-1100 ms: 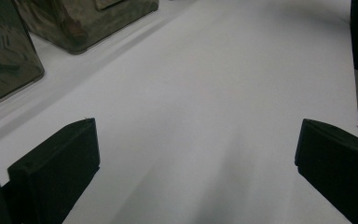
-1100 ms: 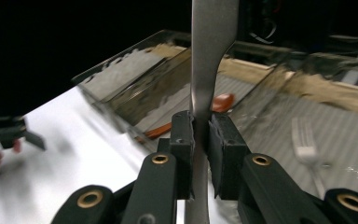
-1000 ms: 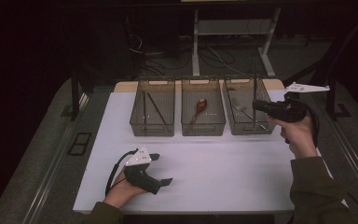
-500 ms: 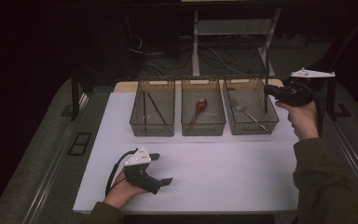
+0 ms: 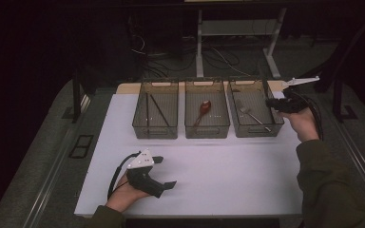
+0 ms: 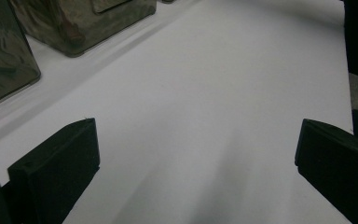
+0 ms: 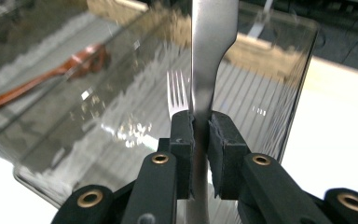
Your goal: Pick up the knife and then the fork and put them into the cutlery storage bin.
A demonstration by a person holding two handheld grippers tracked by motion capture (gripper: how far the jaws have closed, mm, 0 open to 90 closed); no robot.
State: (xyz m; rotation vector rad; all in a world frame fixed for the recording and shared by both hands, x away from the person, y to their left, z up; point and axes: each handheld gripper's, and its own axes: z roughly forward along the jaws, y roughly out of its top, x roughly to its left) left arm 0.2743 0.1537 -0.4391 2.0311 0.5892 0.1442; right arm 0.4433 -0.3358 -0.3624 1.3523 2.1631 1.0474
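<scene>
Right gripper: your jaws are clamped on a metal utensil handle, held over the right bin.
Left gripper: yours rests on the white mat, jaws wide apart, holding nothing.
Fork: 1 lies inside that bin.

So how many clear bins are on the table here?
3, in a row along the white mat's far edge: the left bin holding dark sticks, the middle bin holding a reddish spoon, and the right bin holding a fork, beside the right claw.

The metal utensil in the right claw is cut off by the top edge.
</scene>
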